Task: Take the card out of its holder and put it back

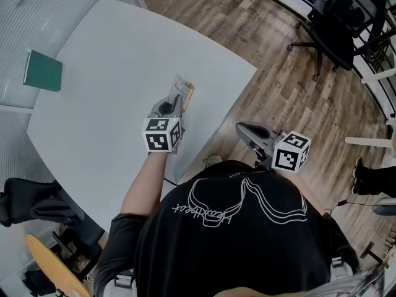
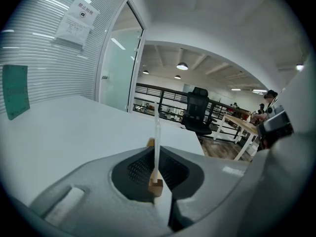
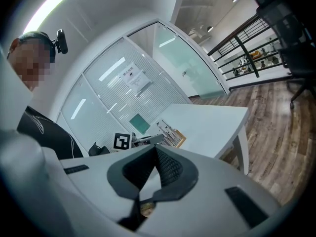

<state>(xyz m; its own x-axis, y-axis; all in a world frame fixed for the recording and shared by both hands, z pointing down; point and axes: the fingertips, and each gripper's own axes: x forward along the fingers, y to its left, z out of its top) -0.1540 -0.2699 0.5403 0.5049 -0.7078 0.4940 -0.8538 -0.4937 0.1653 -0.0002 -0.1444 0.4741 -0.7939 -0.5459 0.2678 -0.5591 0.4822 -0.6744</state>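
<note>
A white printed card (image 1: 180, 86) stands upright near the front right edge of the white table (image 1: 99, 104). Its lower edge sits in the slot of a small wooden holder (image 1: 189, 95). In the left gripper view the card (image 2: 157, 132) shows edge-on as a thin white line, with the wooden holder (image 2: 155, 186) under it. My left gripper (image 1: 175, 101) reaches in from the near side and is shut on the card, one dark pad on each face. My right gripper (image 1: 243, 129) hangs off the table over the wood floor, shut with nothing in it. It looks at the card (image 3: 166, 130) from the side.
A green booklet (image 1: 43, 70) lies at the table's far left. A black office chair (image 1: 333, 25) stands on the wood floor to the far right. Another dark chair (image 1: 31, 203) is at the lower left. The table's edge runs just right of the holder.
</note>
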